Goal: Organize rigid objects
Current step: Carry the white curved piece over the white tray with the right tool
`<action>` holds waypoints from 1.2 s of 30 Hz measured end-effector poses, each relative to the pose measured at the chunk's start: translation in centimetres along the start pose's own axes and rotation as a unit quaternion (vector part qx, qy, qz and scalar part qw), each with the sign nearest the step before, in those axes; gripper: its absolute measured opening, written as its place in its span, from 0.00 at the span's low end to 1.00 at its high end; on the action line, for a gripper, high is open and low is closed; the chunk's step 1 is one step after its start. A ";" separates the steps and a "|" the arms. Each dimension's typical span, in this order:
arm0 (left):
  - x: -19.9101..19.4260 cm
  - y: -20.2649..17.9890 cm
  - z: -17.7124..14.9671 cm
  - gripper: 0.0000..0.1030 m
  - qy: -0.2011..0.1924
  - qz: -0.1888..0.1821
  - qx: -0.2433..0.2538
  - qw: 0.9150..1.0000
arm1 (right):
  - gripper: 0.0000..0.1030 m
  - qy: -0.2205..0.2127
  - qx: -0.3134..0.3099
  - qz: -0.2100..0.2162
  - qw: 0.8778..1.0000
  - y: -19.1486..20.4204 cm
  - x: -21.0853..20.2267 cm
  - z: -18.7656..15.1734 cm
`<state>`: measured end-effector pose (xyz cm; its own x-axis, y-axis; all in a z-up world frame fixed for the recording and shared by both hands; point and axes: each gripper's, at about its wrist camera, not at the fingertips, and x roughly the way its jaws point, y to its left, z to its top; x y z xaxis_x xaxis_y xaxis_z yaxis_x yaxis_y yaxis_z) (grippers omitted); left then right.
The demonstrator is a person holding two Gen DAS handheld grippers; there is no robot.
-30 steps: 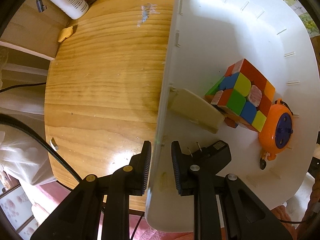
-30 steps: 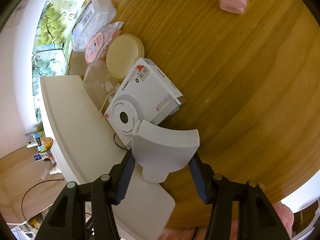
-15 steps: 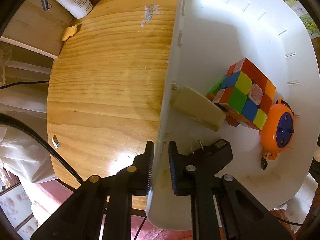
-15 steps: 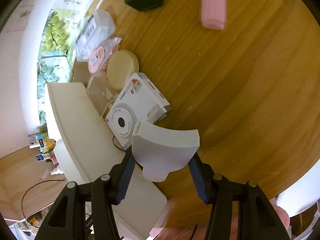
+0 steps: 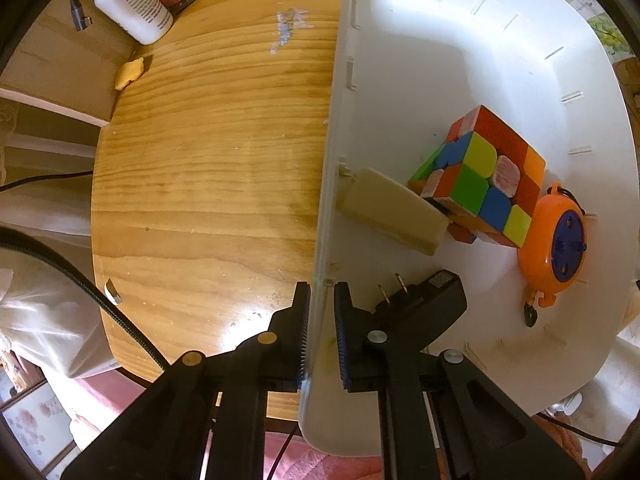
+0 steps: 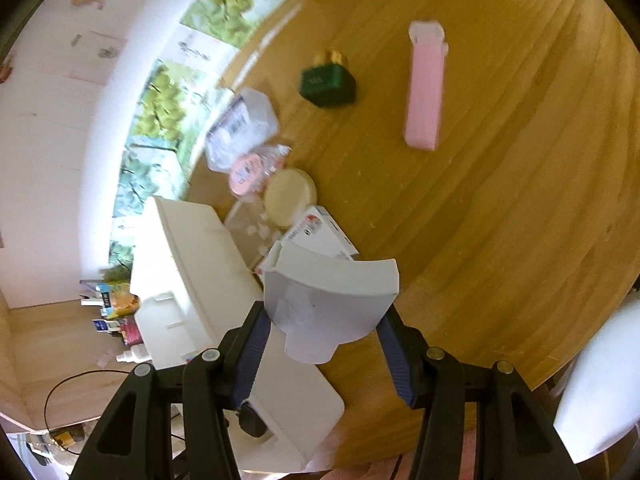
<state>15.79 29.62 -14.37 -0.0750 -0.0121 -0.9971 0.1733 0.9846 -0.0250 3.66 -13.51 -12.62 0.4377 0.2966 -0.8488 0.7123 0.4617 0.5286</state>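
Two grippers share the job, each with its own part. Pointing down at the table [image 5: 192, 168], the left gripper [image 5: 321, 336] has its jaws pinched together on the bin's [image 5: 460, 60] near wall, one pad outside and one inside; this looks like a steadying hold, so the white bin does not slide or tip while things are dropped in. Inside it lie a cube [image 5: 480, 184], a beige block [image 5: 392, 208] leaning against the cube, an orange clock [image 5: 556, 244] beside the far wall and a black plug [image 5: 424, 296] close to the inner pad. The right gripper [image 6: 324, 328] has its jaws clamped across the sides of a white divider [image 6: 328, 296], a curved plastic piece held clear of the table with the bin [image 6: 192, 264] below and to its left. Gripped by its edges with the tab toward the camera, it is probably meant to slot into the grooves along the bin's walls and split off a compartment. Still loose on the wood are a white box [image 6: 320, 232], a round tin [image 6: 290, 196], a green box [image 6: 328, 84] and a pink case [image 6: 424, 92], well apart from the bin, so much sorting seems to remain.
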 end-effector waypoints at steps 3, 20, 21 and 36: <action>-0.1 -0.1 0.1 0.12 0.000 -0.005 0.007 1.000 | 0.53 -0.016 -0.007 0.009 1.000 0.8 -1.1 -0.4; -1.0 -1.9 1.2 0.12 -0.010 -0.017 0.068 0.998 | 0.53 -0.050 -0.092 0.051 0.993 7.3 -2.9 -5.0; -1.0 -1.8 1.3 0.12 -0.011 -0.018 0.070 0.997 | 0.53 -0.050 -0.098 0.051 0.993 7.7 -2.8 -5.3; -1.5 -1.9 1.1 0.12 -0.012 -0.030 0.097 0.995 | 0.54 -0.007 -0.212 0.036 0.977 13.1 0.8 -11.0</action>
<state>16.63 27.63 -12.89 -0.0686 -0.0764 -0.9947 0.3547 0.9300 -0.0959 7.32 1.95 -6.30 0.4876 0.3304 -0.8081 0.3895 0.7461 0.5400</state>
